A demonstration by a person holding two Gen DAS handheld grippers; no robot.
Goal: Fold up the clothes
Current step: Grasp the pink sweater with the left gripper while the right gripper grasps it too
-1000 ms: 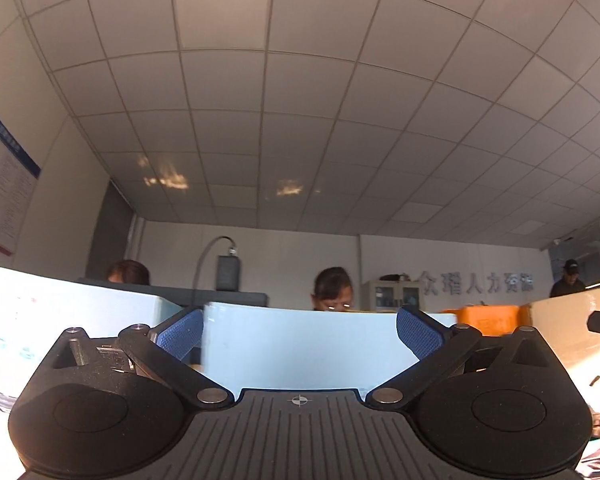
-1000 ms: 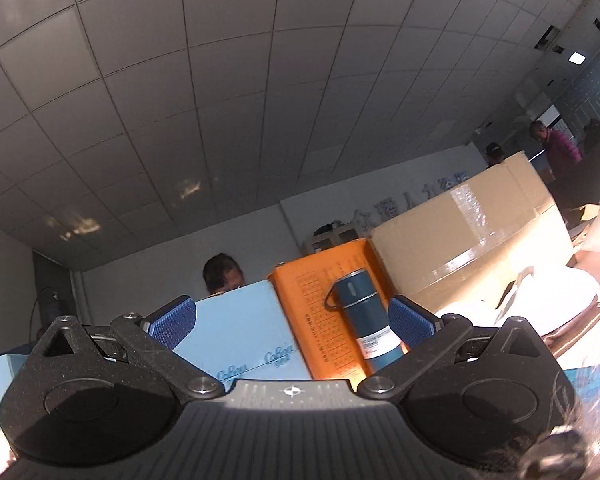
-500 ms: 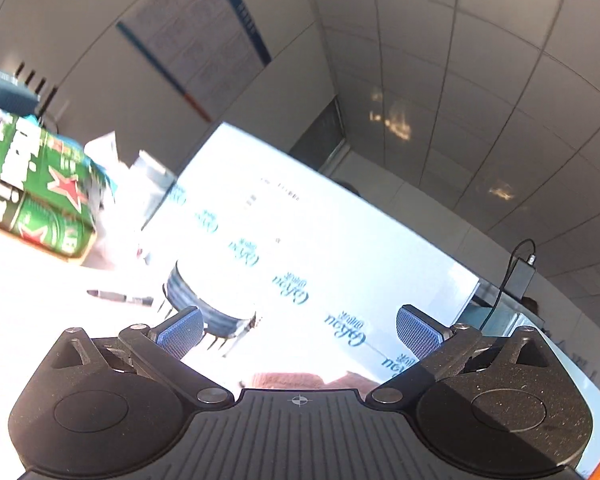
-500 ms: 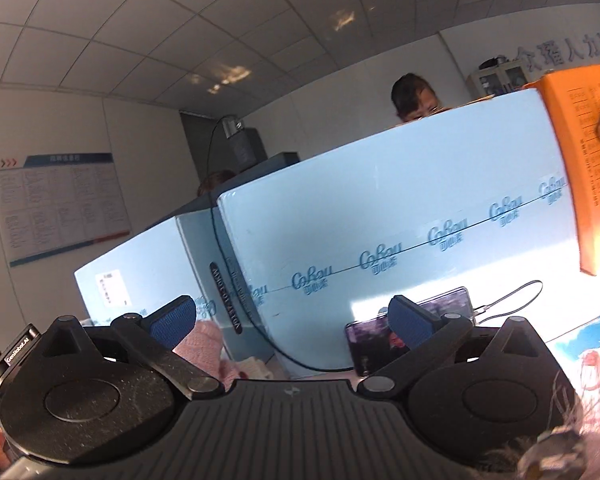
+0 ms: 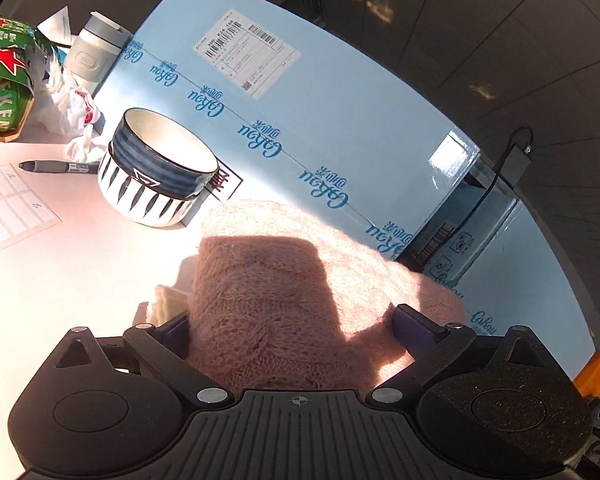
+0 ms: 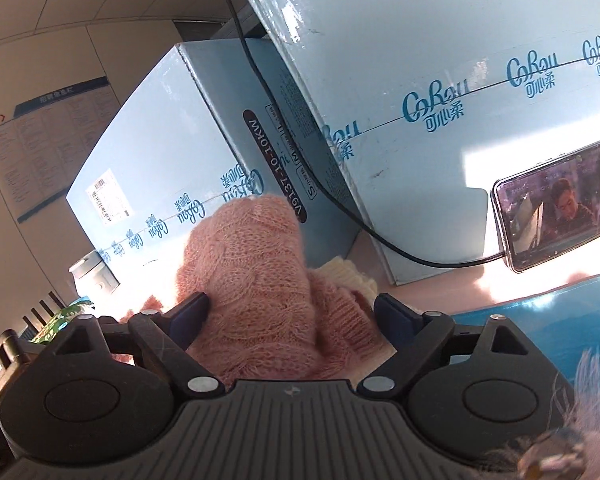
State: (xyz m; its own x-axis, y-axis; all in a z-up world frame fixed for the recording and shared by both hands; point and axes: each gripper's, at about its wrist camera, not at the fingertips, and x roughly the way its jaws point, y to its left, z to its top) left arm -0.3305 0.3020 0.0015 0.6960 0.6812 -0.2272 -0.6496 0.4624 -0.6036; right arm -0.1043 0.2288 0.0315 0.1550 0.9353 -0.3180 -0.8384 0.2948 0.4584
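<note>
A pink knitted sweater [image 5: 284, 280] lies bunched on the white table [image 5: 60, 264], with a cream knit edge [image 5: 166, 302] showing at its left. My left gripper [image 5: 290, 322] is open, its jaws standing either side of the sweater. The sweater also shows in the right wrist view [image 6: 256, 280], heaped up, with a cream knit piece [image 6: 348, 276] behind it. My right gripper [image 6: 292, 308] is open with the sweater between its jaws. Whether the pads touch the fabric is unclear.
Light blue cartons [image 5: 300, 92] stand right behind the sweater. A striped bowl [image 5: 160, 172], a pen [image 5: 56, 167], a green beer box [image 5: 4, 76] and a cup [image 5: 94, 52] lie left. A phone [image 6: 560, 200] on a black cable [image 6: 300, 160] leans against a carton at right.
Both grippers tilted down from the ceiling and cartons onto the table. The pink sweater now fills the space between each pair of open jaws.
</note>
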